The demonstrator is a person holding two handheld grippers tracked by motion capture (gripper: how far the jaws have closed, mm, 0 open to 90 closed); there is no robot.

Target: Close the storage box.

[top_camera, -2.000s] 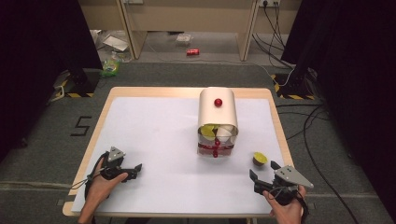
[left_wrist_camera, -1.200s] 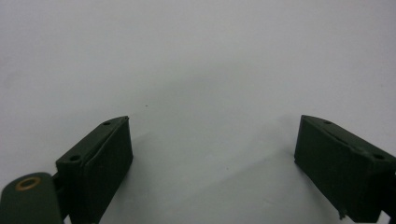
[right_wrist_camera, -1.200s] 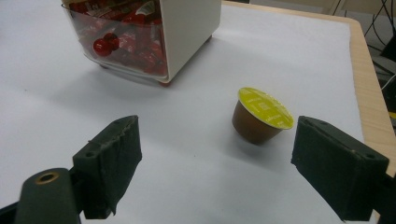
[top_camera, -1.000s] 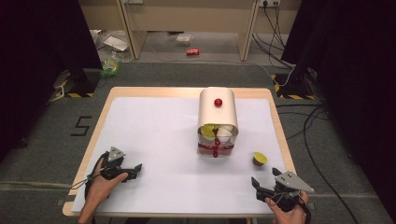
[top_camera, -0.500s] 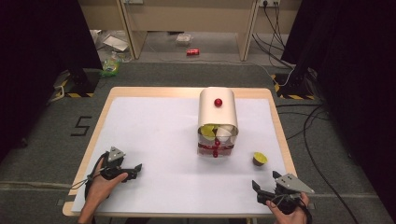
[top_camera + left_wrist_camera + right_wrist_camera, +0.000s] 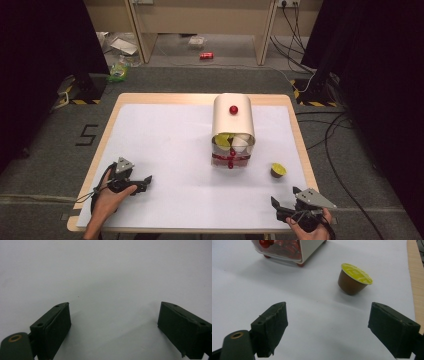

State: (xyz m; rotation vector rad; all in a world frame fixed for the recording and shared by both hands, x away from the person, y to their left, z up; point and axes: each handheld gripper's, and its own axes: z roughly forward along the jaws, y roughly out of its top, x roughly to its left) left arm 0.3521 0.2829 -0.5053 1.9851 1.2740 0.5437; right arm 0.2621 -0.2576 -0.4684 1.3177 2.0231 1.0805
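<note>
Evidently both grippers, left gripper (image 6: 141,181) and right gripper (image 6: 329,327), sat released; I judged straddling the capsule (image 6: 354,279) squarely best.

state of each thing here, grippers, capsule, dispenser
left gripper: open, empty, low over the table
right gripper: open, empty, aimed toward the capsule
coffee capsule: upright, yellow lid on, alone on the white mat
capsule dispenser: upright, capsules inside

Matt white sheet (image 6: 175,150) over a pale wood table (image 6: 165,98); capsule (image 6: 354,279) with glossy brown plastic, yellow foil.
</note>
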